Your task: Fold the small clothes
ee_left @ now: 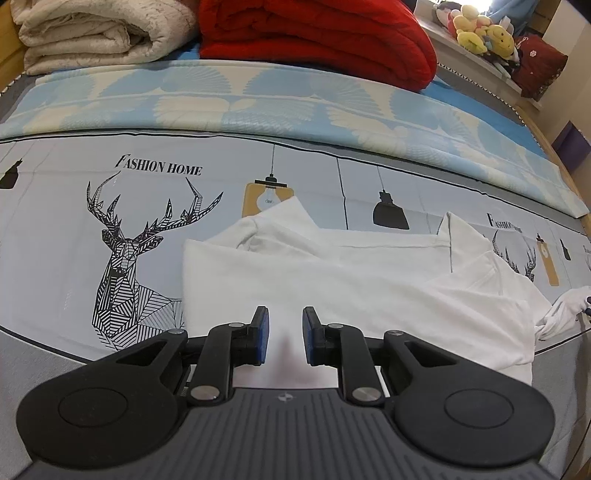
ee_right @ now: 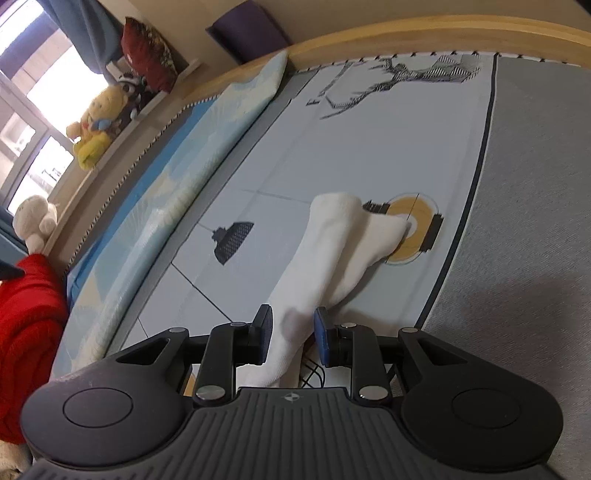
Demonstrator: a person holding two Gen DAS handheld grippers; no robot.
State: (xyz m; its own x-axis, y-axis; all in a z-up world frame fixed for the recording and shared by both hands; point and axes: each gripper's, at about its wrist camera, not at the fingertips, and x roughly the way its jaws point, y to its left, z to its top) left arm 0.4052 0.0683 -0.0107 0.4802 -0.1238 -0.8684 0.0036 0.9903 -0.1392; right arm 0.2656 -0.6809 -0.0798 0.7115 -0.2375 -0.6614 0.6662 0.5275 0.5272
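Note:
A white t-shirt (ee_left: 354, 273) lies partly folded on the printed bedsheet (ee_left: 74, 229), one sleeve turned in at the top. My left gripper (ee_left: 285, 334) is open just above the shirt's near edge, holding nothing. In the right wrist view a pair of white socks (ee_right: 332, 254) lies crossed on the sheet. My right gripper (ee_right: 292, 338) is open, with the near end of one sock between its pads; the pads stand apart from the sock. The socks also show at the far right of the left wrist view (ee_left: 561, 314).
A folded blue-and-cream quilt (ee_left: 258, 107) runs along the far side of the bed. A red blanket (ee_left: 325, 40) and a cream blanket (ee_left: 96, 33) are stacked behind it. Plush toys (ee_left: 484, 31) sit on a shelf. The wooden bed frame (ee_right: 406, 37) borders the mattress.

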